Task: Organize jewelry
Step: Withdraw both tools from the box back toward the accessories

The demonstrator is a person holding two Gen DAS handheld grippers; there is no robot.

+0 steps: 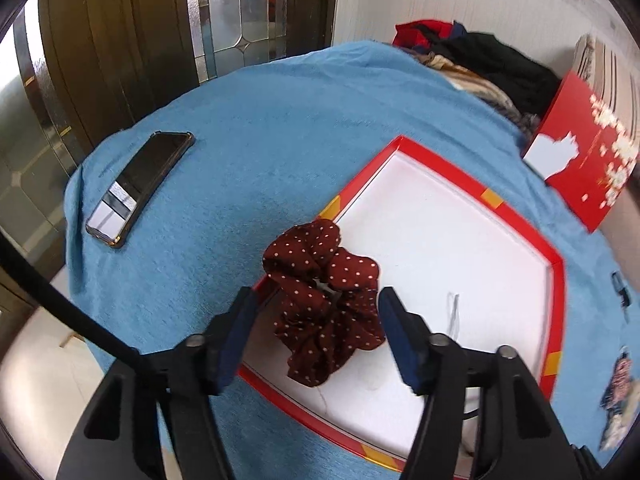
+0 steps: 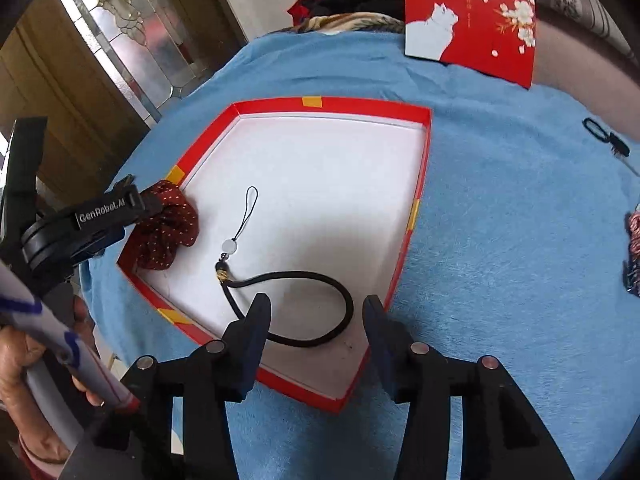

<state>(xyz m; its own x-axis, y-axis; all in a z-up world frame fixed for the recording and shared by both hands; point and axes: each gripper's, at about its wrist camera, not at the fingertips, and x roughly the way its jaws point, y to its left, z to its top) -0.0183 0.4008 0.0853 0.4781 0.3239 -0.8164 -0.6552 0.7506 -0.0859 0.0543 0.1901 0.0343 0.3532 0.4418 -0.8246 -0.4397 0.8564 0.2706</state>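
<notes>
A red-rimmed box with a white floor (image 1: 556, 280) (image 2: 416, 216) lies on a blue cloth. A dark red polka-dot scrunchie (image 1: 324, 300) (image 2: 168, 236) rests over the box's left corner. My left gripper (image 1: 318, 304) is open, its fingers on either side of the scrunchie without squeezing it. A black cord charm with a white bead (image 2: 280, 292) lies on the box floor. My right gripper (image 2: 316, 312) is open and empty above the cord's loop.
A phone (image 1: 140, 188) lies on the cloth at the left. A red box lid with a white cat (image 2: 468, 20) (image 1: 580, 160) stands at the back by piled clothes (image 1: 480, 60). A black clip (image 2: 604, 136) and a patterned item (image 2: 634, 248) lie at the right.
</notes>
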